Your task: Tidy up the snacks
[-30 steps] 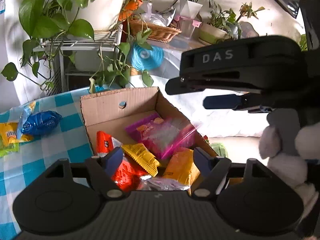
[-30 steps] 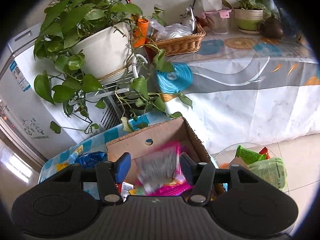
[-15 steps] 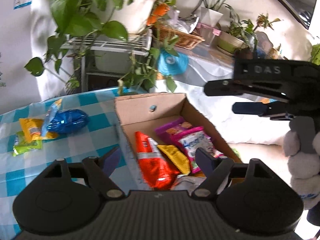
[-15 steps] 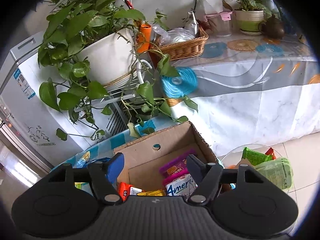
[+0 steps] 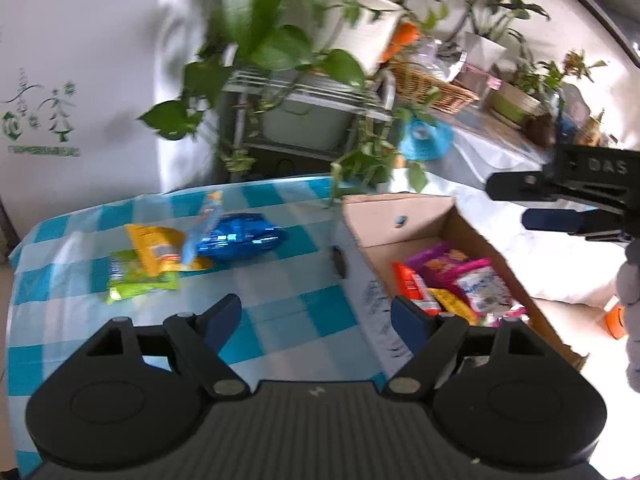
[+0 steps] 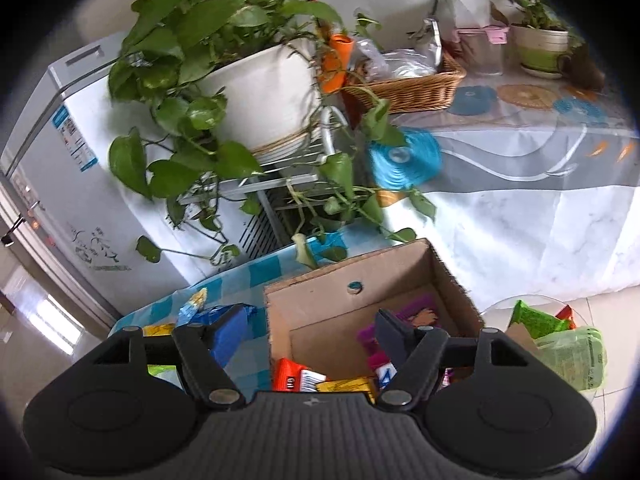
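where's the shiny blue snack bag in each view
Left wrist: the blue snack bag lies left of centre on the checked tablecloth, beside the yellow packet and left of the cardboard box.
Right wrist: it shows low and left of centre, partly hidden behind the gripper's left finger.
Shared landmark: the cardboard box, with a round hole in its far wall.

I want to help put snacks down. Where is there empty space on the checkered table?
Bare cloth lies between the left gripper, the cardboard box and the snack pile. It is crowded around the blue packet, yellow packet and green packet, and inside the box.
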`<state>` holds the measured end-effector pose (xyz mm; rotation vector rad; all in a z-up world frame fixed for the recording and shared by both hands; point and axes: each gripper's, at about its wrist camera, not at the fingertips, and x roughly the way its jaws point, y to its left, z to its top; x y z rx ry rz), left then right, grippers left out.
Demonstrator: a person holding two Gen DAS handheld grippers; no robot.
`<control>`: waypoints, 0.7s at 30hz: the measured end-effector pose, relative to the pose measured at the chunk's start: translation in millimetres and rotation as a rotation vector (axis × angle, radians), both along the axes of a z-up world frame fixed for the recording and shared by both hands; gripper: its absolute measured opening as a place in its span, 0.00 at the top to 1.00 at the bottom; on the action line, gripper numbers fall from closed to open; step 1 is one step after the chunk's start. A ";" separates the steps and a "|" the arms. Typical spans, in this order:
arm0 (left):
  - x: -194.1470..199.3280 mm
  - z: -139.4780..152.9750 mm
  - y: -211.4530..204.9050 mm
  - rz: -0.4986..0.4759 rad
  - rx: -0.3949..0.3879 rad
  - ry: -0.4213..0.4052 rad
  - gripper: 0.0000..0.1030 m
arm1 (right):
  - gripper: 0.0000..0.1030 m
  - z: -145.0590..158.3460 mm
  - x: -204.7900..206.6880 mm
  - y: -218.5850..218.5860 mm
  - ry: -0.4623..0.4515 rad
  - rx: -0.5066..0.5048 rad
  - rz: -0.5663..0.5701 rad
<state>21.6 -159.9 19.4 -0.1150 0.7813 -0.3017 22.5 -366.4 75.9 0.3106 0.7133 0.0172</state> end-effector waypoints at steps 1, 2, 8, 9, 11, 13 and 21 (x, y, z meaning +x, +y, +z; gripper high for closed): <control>1.2 -0.4 6.8 0.010 0.005 0.000 0.21 | 0.26 0.1 0.9 3.0 -0.001 0.000 0.008; 2.8 -0.7 14.2 0.020 0.012 -0.002 0.20 | 0.26 0.3 2.4 5.2 -0.001 0.000 0.014; 14.3 -4.8 57.3 0.085 0.033 0.007 0.20 | 0.26 -1.0 10.3 22.6 0.002 0.016 0.054; 16.4 -5.3 63.1 0.096 0.036 0.007 0.20 | 0.26 -1.2 12.3 26.9 0.003 0.017 0.063; 20.6 -5.5 74.9 0.113 0.040 0.007 0.20 | 0.26 -1.8 16.7 36.1 0.003 0.024 0.084; 25.9 -5.6 86.6 0.134 0.033 0.011 0.20 | 0.26 -3.3 21.4 45.3 0.006 0.029 0.103; 50.4 -10.7 122.0 0.208 0.016 0.014 0.17 | 0.28 -12.5 40.5 83.5 0.021 0.033 0.146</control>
